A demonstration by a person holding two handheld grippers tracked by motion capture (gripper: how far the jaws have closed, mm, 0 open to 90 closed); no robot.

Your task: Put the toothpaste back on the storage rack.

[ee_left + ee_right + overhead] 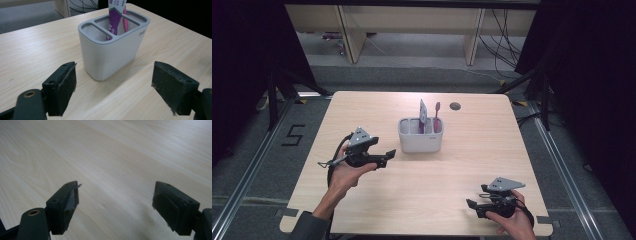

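A grey holder (420, 135) with three compartments stands near the middle of the table; a purple and white tube (424, 115) and a pink toothbrush (436, 116) stick up from it. My left gripper (388, 156) hangs open just left of the holder, pointing at it. In the left gripper view the holder (112, 47) stands a short way beyond the gripper (113, 86), with the tube (115, 17) and toothbrush (125, 22) inside. Nothing is between its jaws. My right gripper (473, 201) rests open near the front right edge, its jaws (115, 207) over bare wood.
The light wooden table (377, 200) has a round cable hole (455, 106) at the back, behind the holder. Dark curtains stand at both sides, and desk legs and cables lie on the floor beyond the far edge.
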